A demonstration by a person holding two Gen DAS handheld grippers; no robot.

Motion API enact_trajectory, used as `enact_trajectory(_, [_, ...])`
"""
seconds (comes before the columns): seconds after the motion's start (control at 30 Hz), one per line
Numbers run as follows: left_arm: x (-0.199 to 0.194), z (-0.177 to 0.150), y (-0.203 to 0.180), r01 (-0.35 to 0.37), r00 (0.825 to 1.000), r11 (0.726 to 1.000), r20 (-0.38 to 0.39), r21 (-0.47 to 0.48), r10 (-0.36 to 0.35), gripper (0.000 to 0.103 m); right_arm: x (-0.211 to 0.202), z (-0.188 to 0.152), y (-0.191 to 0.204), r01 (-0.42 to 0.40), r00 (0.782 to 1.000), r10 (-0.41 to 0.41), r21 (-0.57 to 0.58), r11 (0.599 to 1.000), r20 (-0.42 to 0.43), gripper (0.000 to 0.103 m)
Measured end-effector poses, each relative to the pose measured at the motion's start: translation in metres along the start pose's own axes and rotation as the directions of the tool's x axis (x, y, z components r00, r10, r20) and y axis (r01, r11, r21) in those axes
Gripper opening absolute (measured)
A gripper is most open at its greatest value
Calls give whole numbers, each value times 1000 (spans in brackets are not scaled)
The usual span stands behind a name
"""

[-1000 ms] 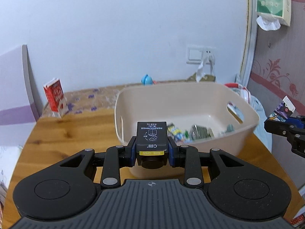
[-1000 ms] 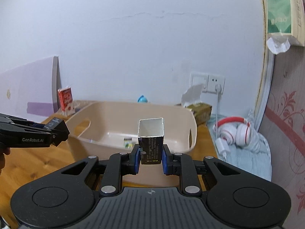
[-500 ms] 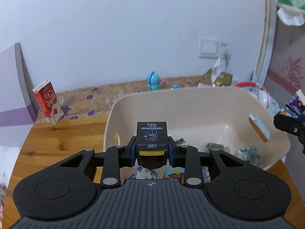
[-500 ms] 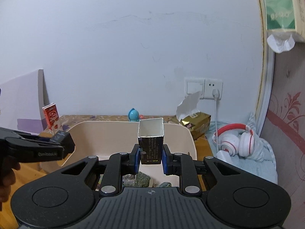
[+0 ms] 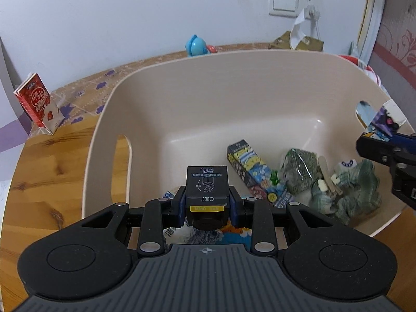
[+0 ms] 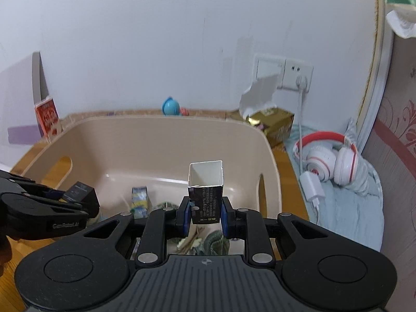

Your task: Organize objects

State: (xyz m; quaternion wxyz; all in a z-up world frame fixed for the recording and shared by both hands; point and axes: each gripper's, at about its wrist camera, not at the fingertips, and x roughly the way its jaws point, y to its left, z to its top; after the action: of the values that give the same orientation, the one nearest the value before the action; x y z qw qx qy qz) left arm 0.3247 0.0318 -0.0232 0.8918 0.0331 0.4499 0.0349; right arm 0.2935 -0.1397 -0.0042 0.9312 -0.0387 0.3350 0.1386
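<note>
Beige plastic bin point(image 5: 182, 109) pretty much fills the left wrist view now, sitting on the wooden surface point(image 5: 52, 156), and both hands look like they're mid-delivery. The left gripper point(image 5: 207, 197) is clamped on a small black box point(image 5: 207, 183) with a yellow strip on its near edge, hanging over the near left part of the bin. The right gripper point(image 6: 202, 212) is pinching a dark carton point(image 6: 206, 195) with its white open end pointing up and away, over the near right side; you can also spot it poking in at the right edge of the left view. Already down in the bin: a blue-and-yellow box point(image 5: 256, 174), a greenish packet point(image 5: 299, 171) and some crumpled green stuff point(image 5: 356, 192) on the right. So my read is this is the drop-off step, carry done, release not yet. Next move probably just needs both grippers a touch lower or as they are, then let go so the box and carton land on the floor of the bin and not on the rim. The tall carton might tip onto the pile, no big deal. Compared to a second ago: both cameras have tipped down and come forward, the bin went from sitting mid-frame to right under the grippers, and you can now see its contents properly. Grips look unchanged. A red carton point(image 5: 36, 104) stands on the far left of the surface.
</note>
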Motion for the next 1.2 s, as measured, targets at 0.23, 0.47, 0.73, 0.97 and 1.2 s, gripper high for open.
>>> enact_trajectory(0.23, [-6,2,3,23,1000,999,16,-27,-23,62,0,1,7,16,1000,-16,-30,999,-9,63])
enact_trajectory(0.47, [-27,4,1,32,997,999,76,-38,-29,82,-18,7,6,23,999,-23,-1,1000,35,82])
enact_trajectory(0.73, [-50,1,5,30,992,999,121,-45,-24,83,-40,11,-5,10,998,-14,72,997,66,100])
enact_trajectory(0.97, [-75,-14,8,28,985,999,170,-40,-20,85,-61,6,-3,6,996,-13,74,997,86,103])
enact_trajectory(1.2, [-101,-36,14,28,979,998,202,-51,-17,85,-86,-4,-2,-11,995,3,83,996,103,103])
